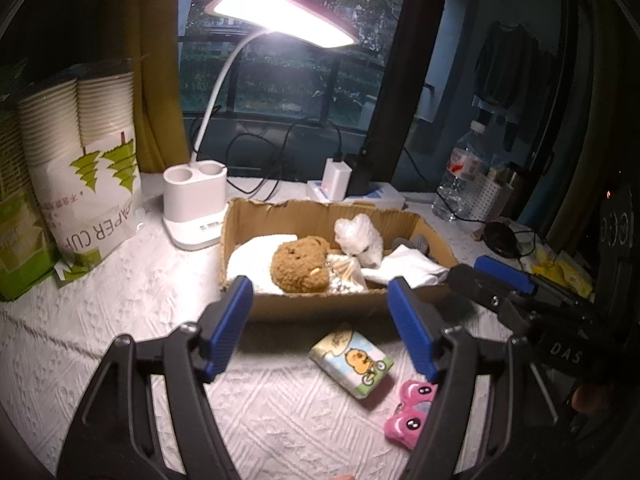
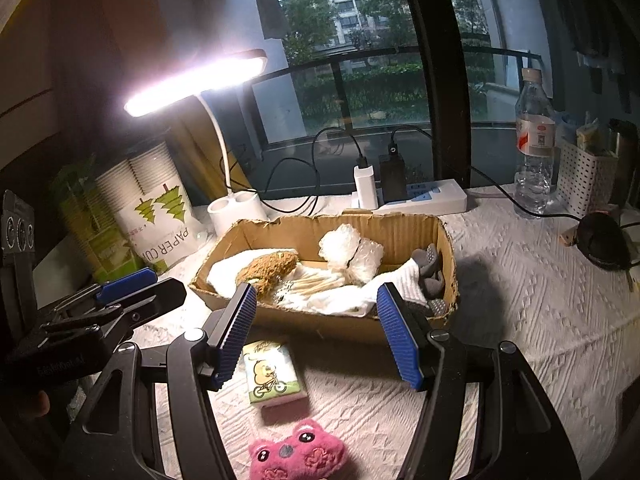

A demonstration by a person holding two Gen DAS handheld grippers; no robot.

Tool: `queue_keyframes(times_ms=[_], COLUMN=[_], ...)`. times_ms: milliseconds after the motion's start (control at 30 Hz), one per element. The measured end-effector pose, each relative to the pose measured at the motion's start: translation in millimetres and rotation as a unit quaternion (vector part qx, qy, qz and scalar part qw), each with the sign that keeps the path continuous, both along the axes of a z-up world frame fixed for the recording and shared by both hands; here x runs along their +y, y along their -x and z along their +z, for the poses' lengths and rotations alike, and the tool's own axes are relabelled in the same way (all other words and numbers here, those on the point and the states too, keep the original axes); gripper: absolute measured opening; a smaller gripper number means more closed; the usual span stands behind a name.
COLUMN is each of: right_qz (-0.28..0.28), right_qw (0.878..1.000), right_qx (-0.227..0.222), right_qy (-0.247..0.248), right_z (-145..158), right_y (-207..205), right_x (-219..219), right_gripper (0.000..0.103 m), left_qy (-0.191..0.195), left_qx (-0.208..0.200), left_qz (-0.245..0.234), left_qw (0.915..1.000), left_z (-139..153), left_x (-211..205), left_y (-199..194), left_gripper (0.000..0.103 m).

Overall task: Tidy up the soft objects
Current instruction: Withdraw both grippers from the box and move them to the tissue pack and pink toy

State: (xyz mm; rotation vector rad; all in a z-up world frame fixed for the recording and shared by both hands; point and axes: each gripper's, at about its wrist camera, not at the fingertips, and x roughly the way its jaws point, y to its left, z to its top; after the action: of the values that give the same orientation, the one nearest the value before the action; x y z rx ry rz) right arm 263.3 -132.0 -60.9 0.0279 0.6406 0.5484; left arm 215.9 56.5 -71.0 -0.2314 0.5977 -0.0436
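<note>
On white tablecloth [image 2: 520, 320], tissue pack [image 2: 272, 376] lies seemingly below right tongs [image 2: 320, 332]

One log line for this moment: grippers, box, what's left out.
left gripper: open, empty | right gripper: open, empty | cardboard box: holds brown plush, white cloths | on table: tissue pack, pink plush

Lit desk lamp [image 1: 280, 12], paper cups [image 1: 80, 160], water bottle [image 2: 534, 140], power strip [image 2: 424, 198].
</note>
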Motion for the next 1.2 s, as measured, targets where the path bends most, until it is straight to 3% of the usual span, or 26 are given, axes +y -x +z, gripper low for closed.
queue_keyframes(times_ms=[1200], right_qz=[0.000], right_qw=[0.998], right_qx=[0.043], right_qy=[0.040], right_z=[-49], right_y=[56], right_x=[9], right_gripper=[0.066], left_qy=[0.028], left_qx=[0.025], left_qz=[0.002], left_qw=[0.9993], left_z=[-41], left_x=[13], left_y=[62], left_gripper=[0.072])
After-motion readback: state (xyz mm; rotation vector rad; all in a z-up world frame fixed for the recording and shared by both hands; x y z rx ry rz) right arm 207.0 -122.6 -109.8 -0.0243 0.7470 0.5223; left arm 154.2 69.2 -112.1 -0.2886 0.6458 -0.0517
